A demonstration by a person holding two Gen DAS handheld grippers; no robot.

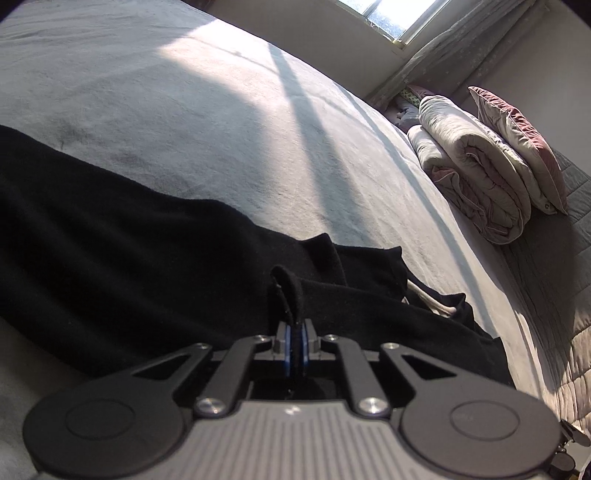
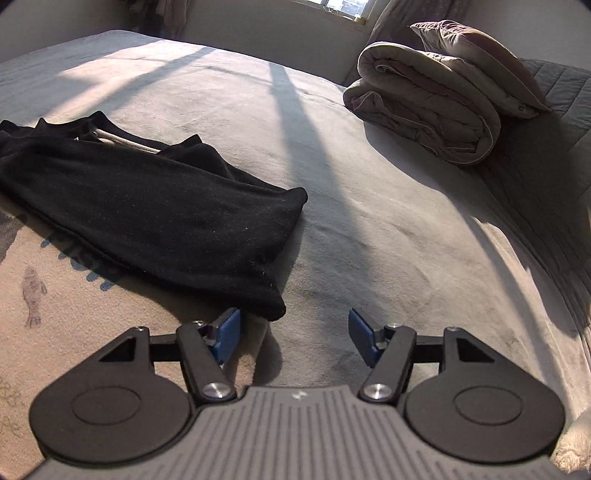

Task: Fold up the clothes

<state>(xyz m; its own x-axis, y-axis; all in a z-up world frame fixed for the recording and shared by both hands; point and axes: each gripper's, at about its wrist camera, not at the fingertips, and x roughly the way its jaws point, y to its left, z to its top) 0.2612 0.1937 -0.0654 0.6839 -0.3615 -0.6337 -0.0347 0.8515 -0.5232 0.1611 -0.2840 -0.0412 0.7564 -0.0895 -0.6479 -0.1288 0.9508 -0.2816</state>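
Note:
A black knit garment lies spread over the grey bed cover. My left gripper is shut on a fold of its edge, and a loop of black cloth stands up between the blue pads. In the right wrist view the same black garment lies folded over at the left, with a light inner layer showing near its far end. My right gripper is open and empty, low over the bed, just right of the garment's near corner.
A rolled beige duvet with a pink pillow on top sits at the far right of the bed; it also shows in the left wrist view. A window and curtain lie beyond. The bed cover has a printed pattern at the near left.

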